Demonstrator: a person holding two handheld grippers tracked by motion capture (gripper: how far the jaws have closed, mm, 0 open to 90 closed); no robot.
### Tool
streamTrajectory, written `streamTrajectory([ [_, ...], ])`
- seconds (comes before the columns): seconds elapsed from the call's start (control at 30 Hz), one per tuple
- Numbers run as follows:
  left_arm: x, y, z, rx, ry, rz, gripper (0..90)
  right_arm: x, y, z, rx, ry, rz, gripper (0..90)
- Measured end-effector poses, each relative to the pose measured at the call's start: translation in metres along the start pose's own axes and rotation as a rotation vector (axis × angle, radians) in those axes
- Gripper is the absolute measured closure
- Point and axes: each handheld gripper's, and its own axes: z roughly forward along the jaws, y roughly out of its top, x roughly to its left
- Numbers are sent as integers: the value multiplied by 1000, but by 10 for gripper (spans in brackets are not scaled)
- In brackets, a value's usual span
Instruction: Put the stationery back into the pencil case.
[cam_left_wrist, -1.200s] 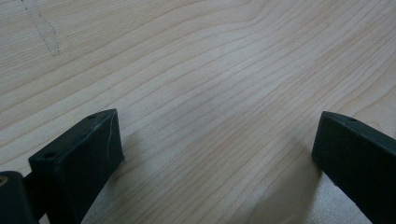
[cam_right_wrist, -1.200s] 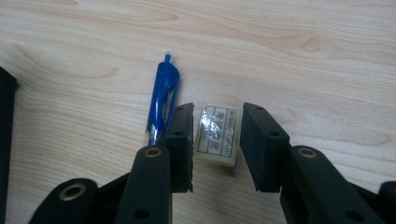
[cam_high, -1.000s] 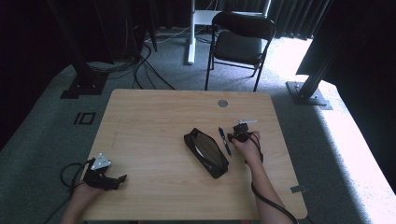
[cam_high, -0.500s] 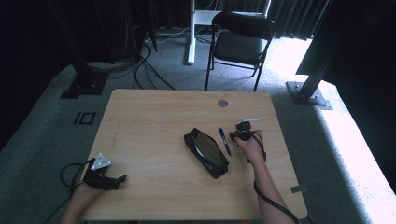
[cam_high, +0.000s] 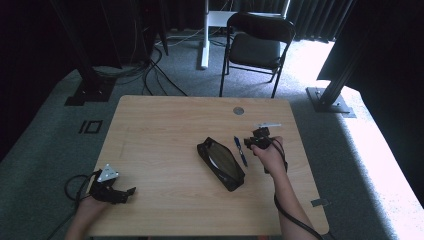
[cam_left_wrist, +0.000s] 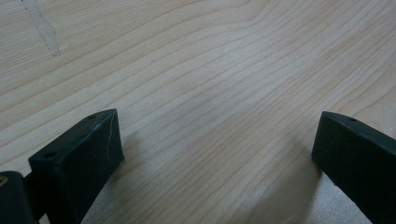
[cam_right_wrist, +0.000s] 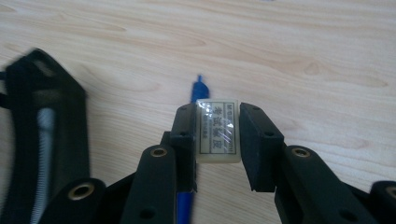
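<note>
A small white eraser (cam_right_wrist: 217, 130) with a printed label is clamped between the jaws of my right gripper (cam_right_wrist: 217, 123), held a little above the wooden table (cam_right_wrist: 303, 46). Under it lies a blue pen (cam_right_wrist: 198, 91), which the high view shows as the pen (cam_high: 240, 151) just left of the right gripper (cam_high: 252, 142). An open black pencil case (cam_high: 221, 162) lies left of the pen, and its zip edge (cam_right_wrist: 56, 135) shows in the right gripper view. My left gripper (cam_high: 125, 193) rests near the table's front left corner, its jaws (cam_left_wrist: 217, 149) wide apart over bare wood.
A round grey cable port (cam_high: 238, 110) sits near the table's far edge. A black folding chair (cam_high: 257, 45) stands behind the table. Bare wood (cam_high: 160, 135) spreads between the left gripper and the pencil case.
My right hand has lifted slightly with the eraser in its jaws. The left gripper, the pen and the pencil case have stayed put.
</note>
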Motion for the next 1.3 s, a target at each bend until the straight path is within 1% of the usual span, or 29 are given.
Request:
streamTrajectory([
  [0.03, 0, 0, 0, 0, 0, 0, 21, 1, 1, -2, -4, 2, -9, 681],
  [0.1, 0, 0, 0, 0, 0, 0, 21, 3, 3, -5, -12, 5, -11, 682],
  [0.27, 0, 0, 0, 0, 0, 0, 20, 18, 11, -22, -43, 47, -41, 681],
  [0.33, 0, 0, 0, 0, 0, 0, 20, 23, 14, -27, -55, 56, -60, 681],
  [0.43, 0, 0, 0, 0, 0, 0, 21, 31, 17, -33, -68, 81, -73, 681],
  [0.57, 0, 0, 0, 0, 0, 0, 21, 43, 19, -38, -80, 108, -104, 681],
  [0.67, 0, 0, 0, 0, 0, 0, 21, 52, 20, -41, -83, 128, -129, 681],
  [0.7, 0, 0, 0, 0, 0, 0, 21, 52, 20, -41, -83, 128, -129, 681],
  [0.73, 0, 0, 0, 0, 0, 0, 21, 55, 21, -41, -80, 130, -142, 681],
  [0.77, 0, 0, 0, 0, 0, 0, 21, 60, 21, -41, -77, 146, -152, 681],
  [0.83, 0, 0, 0, 0, 0, 0, 21, 65, 21, -41, -73, 164, -164, 682],
  [0.97, 0, 0, 0, 0, 0, 0, 21, 75, 21, -41, -72, 183, -180, 682],
  [1.2, 0, 0, 0, 0, -1, -1, 21, 92, 22, -42, -77, 231, -211, 681],
  [1.3, 0, 0, 0, 0, 0, 1, 21, 99, 20, -40, -64, 242, -232, 681],
])
